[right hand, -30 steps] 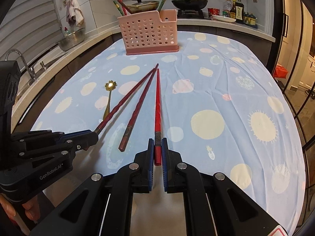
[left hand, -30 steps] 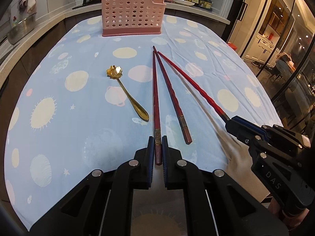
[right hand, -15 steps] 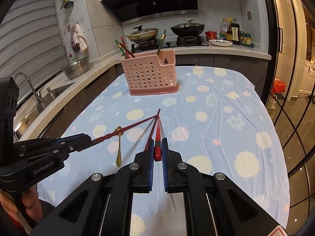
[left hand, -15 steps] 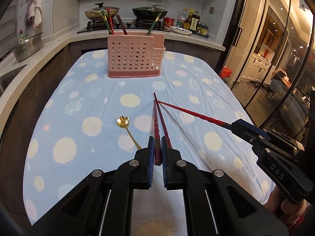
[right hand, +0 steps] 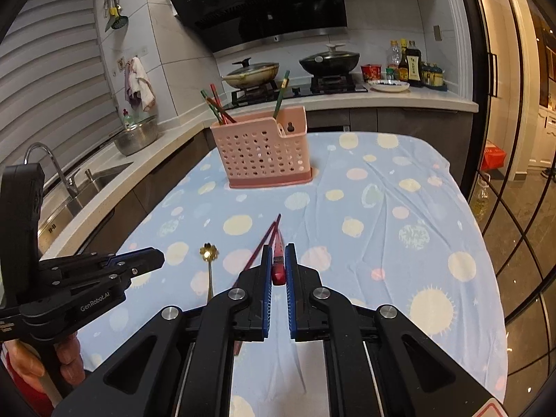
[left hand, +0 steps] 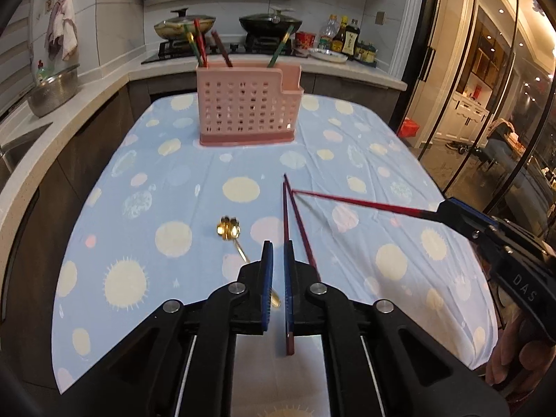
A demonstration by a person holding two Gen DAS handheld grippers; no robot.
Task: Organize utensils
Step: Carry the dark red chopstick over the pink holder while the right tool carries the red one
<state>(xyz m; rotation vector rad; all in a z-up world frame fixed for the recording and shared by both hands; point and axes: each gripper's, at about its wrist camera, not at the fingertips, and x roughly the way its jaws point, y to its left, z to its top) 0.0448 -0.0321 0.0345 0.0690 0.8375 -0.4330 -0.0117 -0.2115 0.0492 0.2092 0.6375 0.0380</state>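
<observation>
Left wrist view: my left gripper (left hand: 278, 264), jaws just eased apart, chopstick (left hand: 285, 208) loose against one pad; right gripper (right hand: 278, 264) clamps red chopstick (right hand: 278, 260); holder (left hand: 246, 111) far ahead

The right gripper (right hand: 278, 271) clamps the butt of a red chopstick (right hand: 277, 243) that points toward 12 o'clock, at the pink perforated holder (right hand: 266, 153) standing on the blue spotted tablecloth (right hand: 399, 229). At 9 o'clock the left gripper (right hand: 158, 259) reaches in, a hand (right hand: 66, 358) below it. Between the two lies a gold spoon (right hand: 208, 260), flower bowl toward 12 o'clock.
</observation>
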